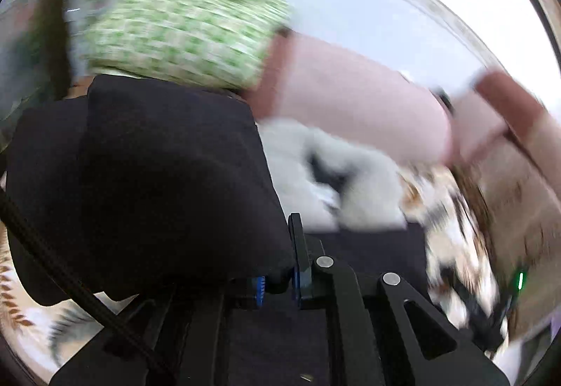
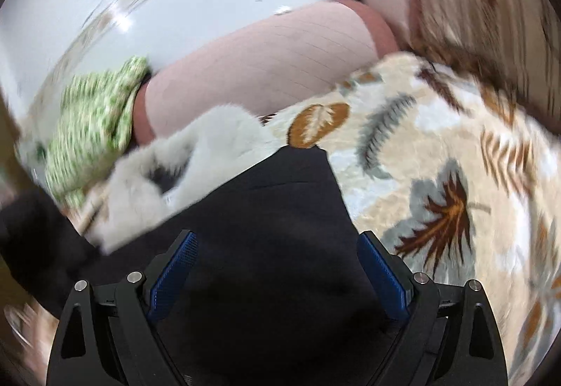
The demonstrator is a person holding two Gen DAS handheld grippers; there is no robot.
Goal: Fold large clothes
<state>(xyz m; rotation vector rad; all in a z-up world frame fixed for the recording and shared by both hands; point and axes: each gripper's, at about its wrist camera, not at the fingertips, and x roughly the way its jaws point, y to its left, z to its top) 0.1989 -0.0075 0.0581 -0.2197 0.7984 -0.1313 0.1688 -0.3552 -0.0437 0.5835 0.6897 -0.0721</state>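
A large black garment point(image 1: 147, 175) fills the left of the left wrist view. My left gripper point(image 1: 278, 277) is shut on a fold of it, the cloth bunched over the jaws. In the right wrist view the same black garment point(image 2: 273, 235) lies spread on a leaf-patterned blanket point(image 2: 438, 158). My right gripper point(image 2: 277, 270) is open, its blue pads point(image 2: 175, 277) wide apart above the cloth, holding nothing. Both views are motion-blurred.
A white fluffy garment point(image 2: 175, 175) lies just beyond the black cloth; it also shows in the left wrist view point(image 1: 336, 182). A green checked cloth point(image 1: 182, 24) and a pink padded headboard point(image 2: 259, 59) stand behind. A white wall is at the back.
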